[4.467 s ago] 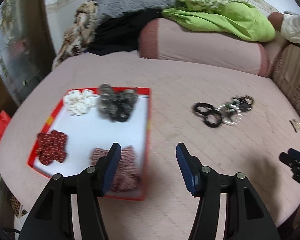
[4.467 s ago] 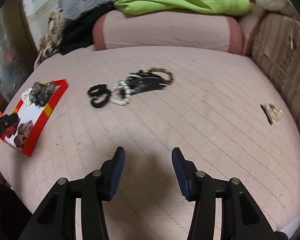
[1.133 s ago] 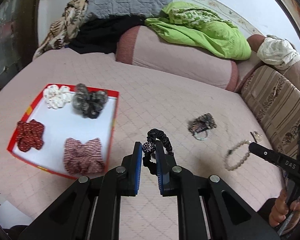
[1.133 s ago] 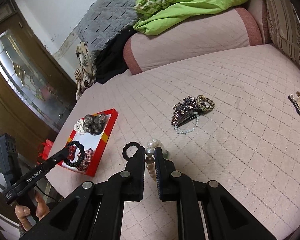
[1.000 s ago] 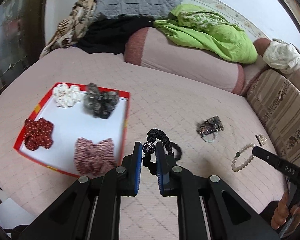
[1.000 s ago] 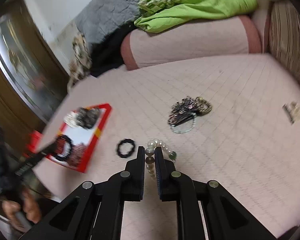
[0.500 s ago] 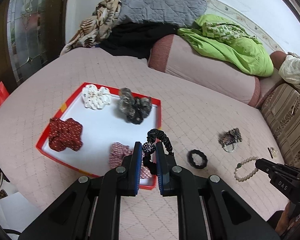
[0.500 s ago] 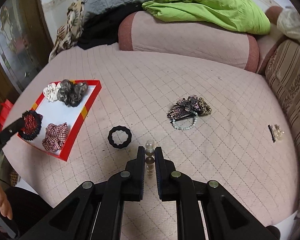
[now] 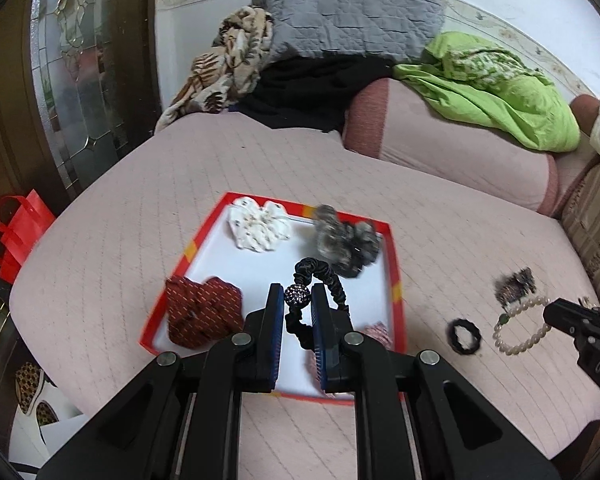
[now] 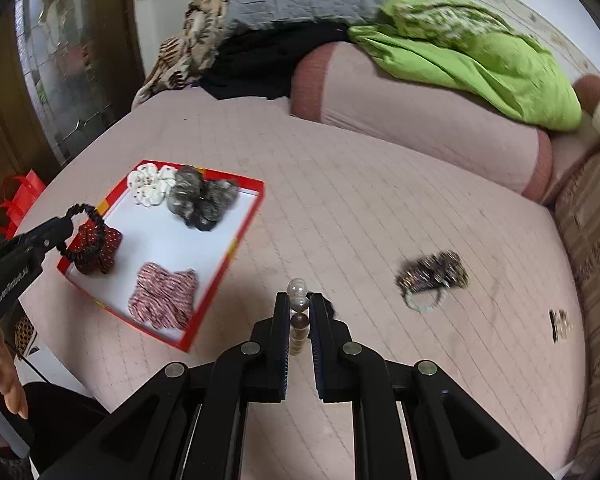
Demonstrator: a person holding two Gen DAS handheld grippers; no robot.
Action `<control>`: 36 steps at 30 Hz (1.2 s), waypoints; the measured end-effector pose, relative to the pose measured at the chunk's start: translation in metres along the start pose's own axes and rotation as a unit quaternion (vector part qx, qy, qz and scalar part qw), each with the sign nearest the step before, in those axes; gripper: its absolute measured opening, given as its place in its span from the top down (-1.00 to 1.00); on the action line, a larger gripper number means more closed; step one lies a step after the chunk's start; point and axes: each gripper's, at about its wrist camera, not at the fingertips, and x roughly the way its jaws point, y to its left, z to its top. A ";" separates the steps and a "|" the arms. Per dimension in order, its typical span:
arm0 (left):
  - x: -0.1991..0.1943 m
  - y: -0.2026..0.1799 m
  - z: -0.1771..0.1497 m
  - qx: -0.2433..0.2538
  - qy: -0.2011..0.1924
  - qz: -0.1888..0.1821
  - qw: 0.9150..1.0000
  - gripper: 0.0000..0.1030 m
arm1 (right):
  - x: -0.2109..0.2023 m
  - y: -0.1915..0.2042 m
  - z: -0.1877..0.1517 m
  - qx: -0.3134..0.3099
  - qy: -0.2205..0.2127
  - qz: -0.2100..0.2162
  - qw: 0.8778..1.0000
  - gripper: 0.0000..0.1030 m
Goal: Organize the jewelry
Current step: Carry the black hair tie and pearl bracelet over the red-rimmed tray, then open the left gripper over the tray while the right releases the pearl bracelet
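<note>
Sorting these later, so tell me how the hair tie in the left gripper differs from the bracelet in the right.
The hair tie is black ruched fabric with a sparkly ball; the bracelet is a string of pale round beads. The hair tie hangs over the red tray; the bracelet hangs over the bedspread. Both are loops pinched between shut jaws.

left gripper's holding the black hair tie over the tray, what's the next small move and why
Probably lower the left gripper toward the bare white middle of the tray and open. It is shut on the black hair tie, which hangs above that gap between the four scrunchies.
</note>
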 end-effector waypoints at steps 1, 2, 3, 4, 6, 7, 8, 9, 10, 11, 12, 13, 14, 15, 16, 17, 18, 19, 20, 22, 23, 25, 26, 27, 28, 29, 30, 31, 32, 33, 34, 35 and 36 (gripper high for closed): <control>0.003 0.004 0.003 -0.001 0.000 0.002 1.000 0.75 | 0.002 0.005 0.002 -0.004 -0.001 0.000 1.000 0.79; 0.008 0.007 0.006 -0.003 0.000 0.003 1.000 0.75 | 0.006 0.013 0.006 -0.009 -0.001 0.003 1.000 0.79; 0.013 0.010 0.008 -0.004 0.001 0.005 1.000 0.75 | 0.010 0.020 0.009 -0.012 0.000 0.008 1.000 0.79; 0.018 0.013 0.010 -0.006 0.003 0.006 1.000 0.75 | 0.012 0.024 0.011 -0.013 0.000 0.017 1.000 0.79; 0.028 0.017 0.013 -0.011 0.007 0.008 1.000 0.75 | 0.018 0.034 0.018 -0.013 -0.004 0.039 0.999 0.79; 0.034 0.020 0.014 -0.014 0.010 0.008 1.000 0.75 | 0.020 0.038 0.021 -0.012 -0.009 0.051 0.999 0.79; 0.041 0.022 0.016 -0.015 0.012 0.009 1.000 0.75 | 0.023 0.041 0.024 -0.011 -0.013 0.065 0.998 0.79; 0.047 0.024 0.017 -0.016 0.014 0.012 1.000 0.75 | 0.027 0.046 0.028 -0.012 -0.018 0.078 0.997 0.79; 0.052 0.026 0.018 -0.016 0.015 0.015 1.000 0.75 | 0.030 0.049 0.030 -0.013 -0.020 0.082 0.996 0.79; 0.059 0.028 0.019 -0.016 0.017 0.020 1.000 0.75 | 0.035 0.054 0.033 -0.016 -0.021 0.090 0.996 0.79; 0.065 0.030 0.020 -0.016 0.018 0.024 0.999 0.75 | 0.040 0.059 0.037 -0.018 -0.020 0.095 0.995 0.79; 0.071 0.033 0.020 -0.018 0.021 0.029 0.999 0.75 | 0.044 0.063 0.040 -0.020 -0.018 0.096 0.995 0.79; 0.078 0.035 0.020 -0.019 0.026 0.030 0.999 0.75 | 0.050 0.067 0.043 -0.022 -0.015 0.097 0.995 0.79; 0.085 0.038 0.020 -0.021 0.031 0.029 0.999 0.75 | 0.056 0.071 0.046 -0.022 -0.012 0.101 0.995 0.79; 0.091 0.041 0.021 -0.023 0.035 0.028 0.999 0.75 | 0.061 0.075 0.049 -0.022 -0.007 0.104 0.994 0.79; 0.097 0.045 0.021 -0.025 0.040 0.028 0.998 0.75 | 0.068 0.080 0.051 -0.022 -0.002 0.106 0.994 0.79; 0.104 0.048 0.022 -0.028 0.045 0.026 0.998 0.75 | 0.072 0.083 0.052 -0.021 0.002 0.108 0.994 0.79; 0.109 0.052 0.023 -0.031 0.049 0.023 0.998 0.75 | 0.078 0.087 0.054 -0.020 0.006 0.111 0.994 0.79; 0.112 0.055 0.023 -0.034 0.051 0.021 0.998 0.75 | 0.085 0.092 0.058 -0.018 0.012 0.115 0.993 0.79; 0.121 0.063 0.025 -0.048 0.059 0.013 0.997 0.75 | 0.096 0.099 0.063 -0.013 0.019 0.126 0.992 0.78; 0.125 0.066 0.025 -0.054 0.062 0.012 0.997 0.75 | 0.100 0.100 0.065 -0.009 0.022 0.133 0.991 0.78; 0.135 0.075 0.024 -0.074 0.071 0.010 0.995 0.75 | 0.113 0.104 0.069 0.006 0.032 0.156 0.987 0.78; 0.138 0.078 0.024 -0.081 0.075 0.009 0.994 0.75 | 0.119 0.106 0.069 0.012 0.037 0.164 0.986 0.78; 0.142 0.081 0.023 -0.089 0.081 0.005 0.993 0.75 | 0.126 0.107 0.068 0.016 0.044 0.169 0.984 0.78; 0.146 0.082 0.022 -0.094 0.087 0.000 0.992 0.75 | 0.131 0.109 0.067 0.019 0.050 0.171 0.984 0.78; 0.150 0.082 0.021 -0.094 0.093 -0.002 0.991 0.75 | 0.138 0.109 0.065 0.021 0.056 0.171 0.983 0.78; 0.154 0.079 0.020 -0.089 0.099 0.001 0.991 0.75 | 0.146 0.109 0.061 0.024 0.065 0.167 0.984 0.78; 0.157 0.076 0.018 -0.082 0.102 0.007 0.991 0.75 | 0.151 0.108 0.059 0.026 0.071 0.164 0.984 0.78; 0.159 0.074 0.017 -0.077 0.105 0.012 0.991 0.75 | 0.156 0.107 0.057 0.029 0.075 0.161 0.984 0.78; 0.160 0.073 0.017 -0.074 0.106 0.015 0.991 0.75 | 0.159 0.105 0.055 0.030 0.078 0.159 0.984 0.78; 0.160 0.072 0.017 -0.073 0.106 0.018 0.992 0.74 | 0.161 0.104 0.053 0.029 0.079 0.156 0.984 0.78; 0.160 0.071 0.016 -0.073 0.105 0.022 0.992 0.74 | 0.163 0.104 0.052 0.027 0.080 0.153 0.985 0.78; 0.160 0.071 0.016 -0.074 0.103 0.027 0.992 0.74 | 0.164 0.103 0.051 0.023 0.080 0.149 0.985 0.78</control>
